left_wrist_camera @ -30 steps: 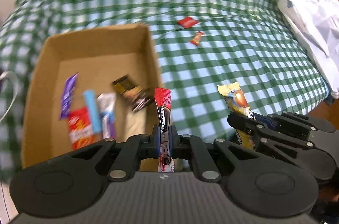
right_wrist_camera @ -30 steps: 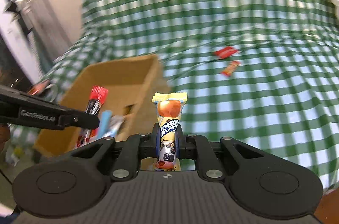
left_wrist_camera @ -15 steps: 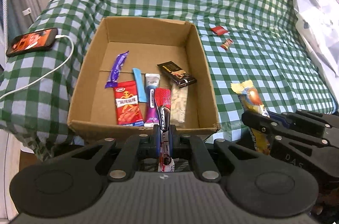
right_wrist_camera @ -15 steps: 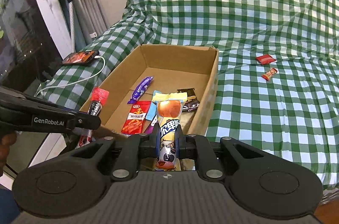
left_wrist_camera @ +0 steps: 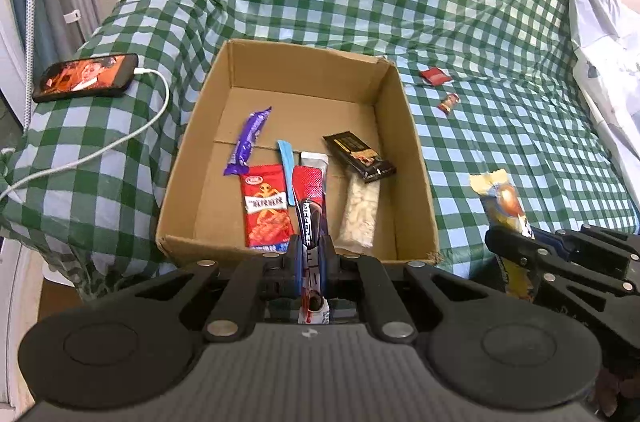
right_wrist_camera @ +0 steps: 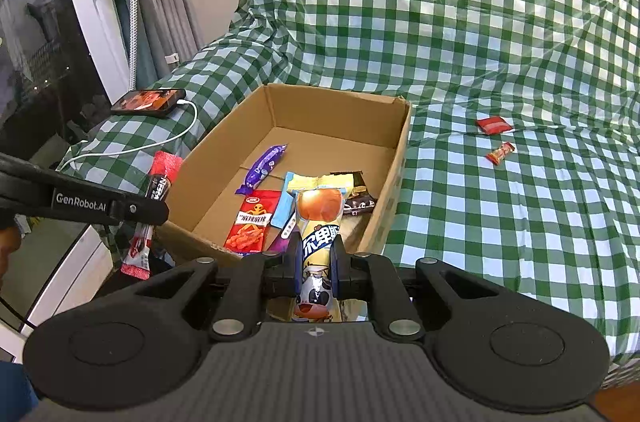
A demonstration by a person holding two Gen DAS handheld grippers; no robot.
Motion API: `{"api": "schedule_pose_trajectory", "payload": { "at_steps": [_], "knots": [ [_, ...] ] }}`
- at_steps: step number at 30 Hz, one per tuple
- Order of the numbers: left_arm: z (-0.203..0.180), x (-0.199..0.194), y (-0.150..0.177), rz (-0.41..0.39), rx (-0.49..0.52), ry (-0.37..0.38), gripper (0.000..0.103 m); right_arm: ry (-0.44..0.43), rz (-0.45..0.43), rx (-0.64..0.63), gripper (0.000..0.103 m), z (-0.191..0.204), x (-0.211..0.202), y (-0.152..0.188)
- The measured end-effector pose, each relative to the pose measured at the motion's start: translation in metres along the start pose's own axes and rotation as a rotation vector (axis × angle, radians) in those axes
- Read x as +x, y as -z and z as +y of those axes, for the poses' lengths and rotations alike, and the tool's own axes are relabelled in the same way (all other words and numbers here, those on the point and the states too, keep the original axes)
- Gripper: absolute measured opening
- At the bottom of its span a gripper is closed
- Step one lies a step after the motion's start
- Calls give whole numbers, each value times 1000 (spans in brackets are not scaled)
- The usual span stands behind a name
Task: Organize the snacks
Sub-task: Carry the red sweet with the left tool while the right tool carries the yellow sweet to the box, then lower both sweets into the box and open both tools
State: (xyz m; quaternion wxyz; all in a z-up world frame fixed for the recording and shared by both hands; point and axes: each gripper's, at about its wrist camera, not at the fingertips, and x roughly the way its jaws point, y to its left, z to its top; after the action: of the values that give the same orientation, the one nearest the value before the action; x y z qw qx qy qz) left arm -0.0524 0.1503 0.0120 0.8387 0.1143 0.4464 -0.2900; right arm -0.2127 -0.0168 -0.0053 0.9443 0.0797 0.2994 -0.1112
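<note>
Left gripper (left_wrist_camera: 311, 254) clamps a red-tipped stick packet (left_wrist_camera: 310, 206); right gripper (right_wrist_camera: 318, 262) clamps a yellow snack packet (right_wrist_camera: 319, 218). Both hang at the near wall of an open cardboard box (left_wrist_camera: 404, 126) holding several snacks. On the green checked cloth (right_wrist_camera: 480, 42) beyond lie two small red wrappers (right_wrist_camera: 494, 125) and, left of the box, a charging phone (left_wrist_camera: 86, 82).

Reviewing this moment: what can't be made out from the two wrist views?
- Left wrist view: lower end of the red packet sits behind the left gripper.
- Right wrist view: the yellow packet in the right gripper covers snacks in the cardboard box.
- Both views: print on the two small wrappers on the checked cloth is too small.
</note>
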Motion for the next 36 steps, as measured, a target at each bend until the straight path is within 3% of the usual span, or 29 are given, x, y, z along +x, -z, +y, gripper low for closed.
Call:
{"api": "schedule_pose_trajectory", "payload": {
  "at_steps": [15,36],
  "knots": [
    [15,36,-45,12,-12,-34,8,-21,25,-8,13,0,39,-33],
    [25,131,-90,117,9,-52,9,-68,100,-7,13,0,129,-66]
  ]
}}
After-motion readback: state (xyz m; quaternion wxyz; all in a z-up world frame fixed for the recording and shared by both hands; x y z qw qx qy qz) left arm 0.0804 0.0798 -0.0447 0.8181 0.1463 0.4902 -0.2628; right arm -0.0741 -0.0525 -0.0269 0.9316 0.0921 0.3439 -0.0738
